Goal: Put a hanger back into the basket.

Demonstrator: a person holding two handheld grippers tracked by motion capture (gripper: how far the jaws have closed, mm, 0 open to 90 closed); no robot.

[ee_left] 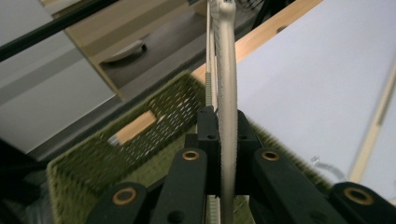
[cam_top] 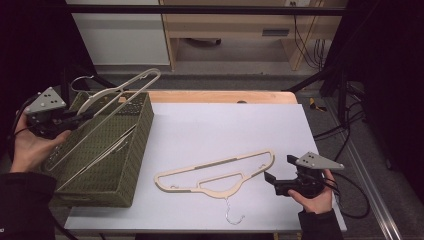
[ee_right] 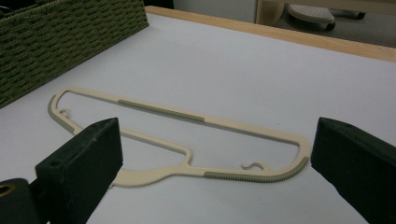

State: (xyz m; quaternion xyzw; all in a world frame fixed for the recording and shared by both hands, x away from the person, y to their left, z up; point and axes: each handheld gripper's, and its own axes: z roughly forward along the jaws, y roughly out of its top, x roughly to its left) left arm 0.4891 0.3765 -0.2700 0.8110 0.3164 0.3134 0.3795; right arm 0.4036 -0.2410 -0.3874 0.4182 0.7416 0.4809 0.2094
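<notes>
Over the basket [cam_top: 131,165], at the surface's left edge, the left hand-held gripper [cam_top: 75,119] is clamped narrow on a cream hanger [cam_top: 122,92], which tilts w/ its long end up and its lower bar reaching down into the basket. Left gripper view: jaws pinch the hanger [ee_left: 227,93] flat, edge-on, above the woven rim [ee_left: 154,121].

Probably the step is lowering it in. Best to level the hanger along the basket's long axis, keep the wire hook [cam_top: 82,80] clear of the weave, and let go only once it rests inside.

Right hand-held gripper [cam_top: 276,172] sits wide open, empty, just beside the end of a second hanger [cam_top: 215,176] lying flat on the pale surface [cam_top: 225,125].

Room: dim, wooden furniture and cables [cam_top: 310,45] behind, dark frame at the sides.
</notes>
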